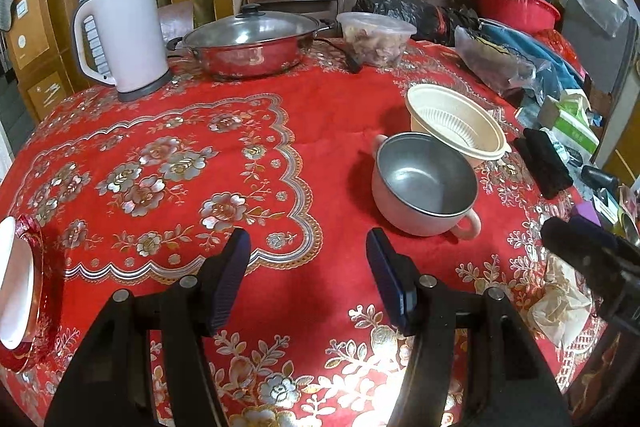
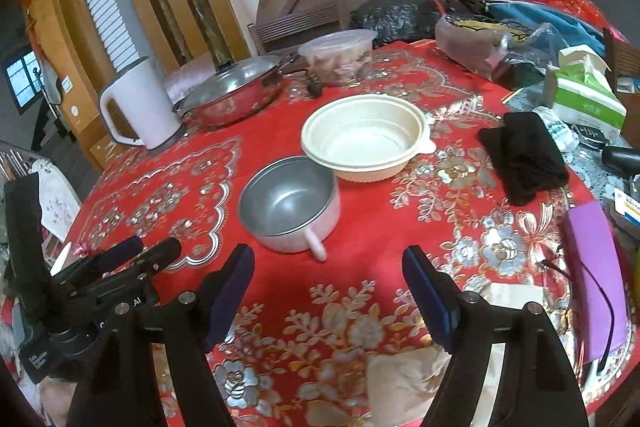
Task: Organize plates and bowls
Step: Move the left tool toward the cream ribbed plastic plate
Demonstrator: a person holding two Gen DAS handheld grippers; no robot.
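Left tool [image 1: 308, 247] and right tool [image 2: 328, 263]: fingers spread apart, holding nothing, above the tabletop [image 1: 320, 115]. Metal bowl [image 2: 290, 203] touches cream bowl [image 2: 366, 139].

Both grippers are black plastic frames with silver round screw heads at the joints. The left gripper [image 1: 308, 247] has ribbed dark blue pads [image 1: 230, 279]. The right gripper [image 2: 328, 267] matches it; small white lettering on the left gripper's body is too blurred to read.

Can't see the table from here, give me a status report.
Left gripper open, empty. Right gripper open, empty. Metal bowl touching cream bowl, both untouched. Nothing between.
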